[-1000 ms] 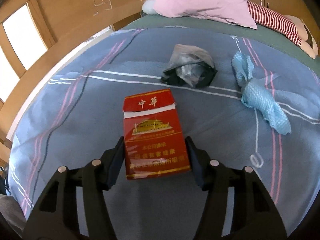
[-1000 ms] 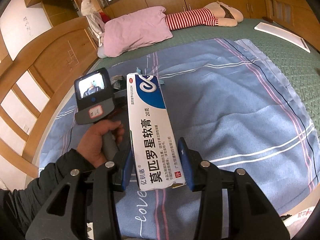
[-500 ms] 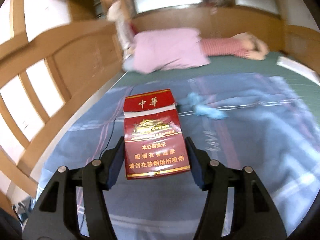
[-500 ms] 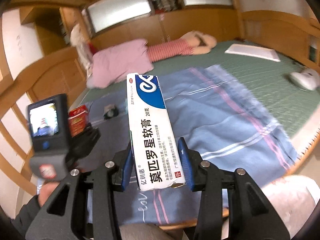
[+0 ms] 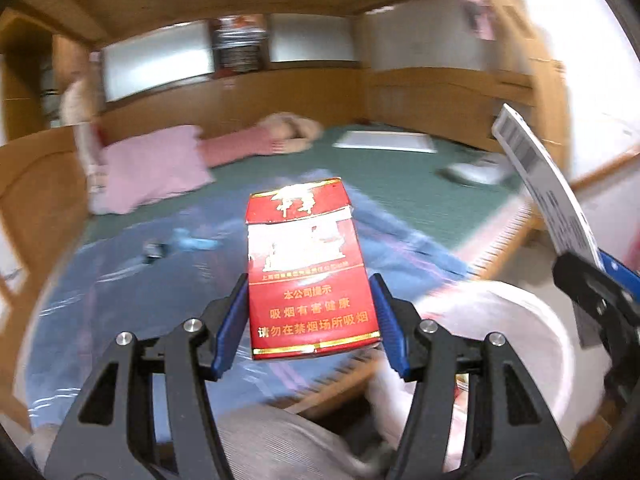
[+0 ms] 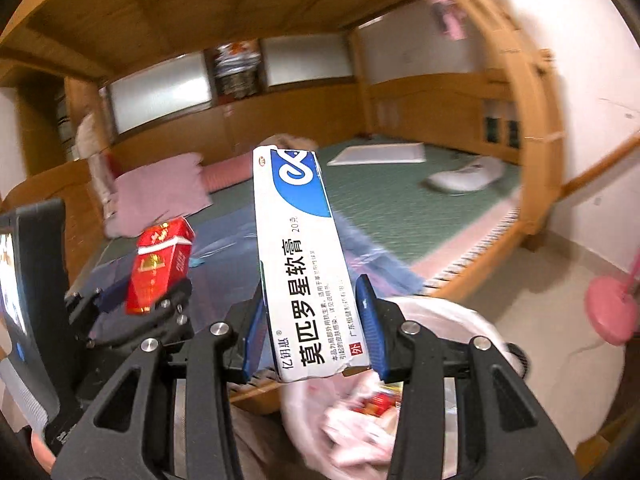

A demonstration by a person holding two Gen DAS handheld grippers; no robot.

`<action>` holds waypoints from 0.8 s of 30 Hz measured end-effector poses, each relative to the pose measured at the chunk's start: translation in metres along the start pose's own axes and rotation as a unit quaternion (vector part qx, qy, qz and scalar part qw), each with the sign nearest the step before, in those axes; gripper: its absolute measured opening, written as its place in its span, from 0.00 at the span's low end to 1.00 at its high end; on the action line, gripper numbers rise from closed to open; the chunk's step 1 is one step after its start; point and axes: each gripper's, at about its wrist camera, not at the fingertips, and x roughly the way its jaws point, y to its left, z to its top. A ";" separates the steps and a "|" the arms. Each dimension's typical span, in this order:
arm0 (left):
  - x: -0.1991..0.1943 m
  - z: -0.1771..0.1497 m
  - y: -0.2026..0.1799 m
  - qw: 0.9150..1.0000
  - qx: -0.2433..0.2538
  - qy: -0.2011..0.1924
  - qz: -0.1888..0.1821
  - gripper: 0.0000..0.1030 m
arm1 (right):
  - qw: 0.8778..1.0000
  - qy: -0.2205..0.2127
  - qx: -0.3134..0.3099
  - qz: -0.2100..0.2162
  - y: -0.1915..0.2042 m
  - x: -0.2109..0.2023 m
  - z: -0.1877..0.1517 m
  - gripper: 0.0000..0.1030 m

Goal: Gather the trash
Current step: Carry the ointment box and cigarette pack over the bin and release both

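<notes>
The left gripper (image 5: 308, 320) is clamped on a red cardboard cigarette pack with gold lettering (image 5: 308, 268), its blue pads pressing both sides of the pack's lower half. The right gripper (image 6: 310, 330) grips a long white-and-blue ointment carton with black characters (image 6: 304, 272) near its lower end; the carton stands tilted slightly back. Both grips match those of a second ago, but then each gripper was over the blue striped bedspread (image 5: 120, 280), whereas both now hang past the wooden bed edge (image 5: 504, 240), above a white plastic-lined waste bin (image 5: 520, 344) standing beside that edge. In the right wrist view the bin (image 6: 472, 320) shows crumpled pale wrappers and a red scrap inside. On the bedspread, farther from the bed edge, remain a dark crumpled bag (image 5: 154, 250) and a light blue crumpled cloth (image 5: 196, 242), now small and blurred where earlier they lay close ahead. A pink pillow (image 5: 154, 168) lies beyond them
</notes>
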 end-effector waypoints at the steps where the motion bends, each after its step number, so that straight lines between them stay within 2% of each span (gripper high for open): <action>1: -0.005 -0.002 -0.007 1.000 0.005 -0.001 -0.013 0.58 | 1.000 -0.007 0.006 -0.012 -0.010 -0.012 -0.003 0.42; 3: -0.015 -0.008 -0.027 0.999 0.017 -0.006 -0.043 0.58 | 0.999 -0.018 0.019 -0.027 -0.027 -0.029 -0.007 0.42; 7: -0.025 -0.013 -0.057 0.996 0.045 -0.011 -0.076 0.58 | 0.997 -0.037 0.048 -0.049 -0.056 -0.055 -0.016 0.42; 14: -0.030 -0.017 -0.087 0.994 0.069 -0.011 -0.089 0.58 | 0.994 -0.063 0.074 -0.059 -0.079 -0.072 -0.021 0.42; 24: -0.008 -0.030 -0.121 0.988 0.101 0.009 -0.119 0.58 | 0.992 -0.060 0.086 -0.072 -0.092 -0.073 -0.028 0.42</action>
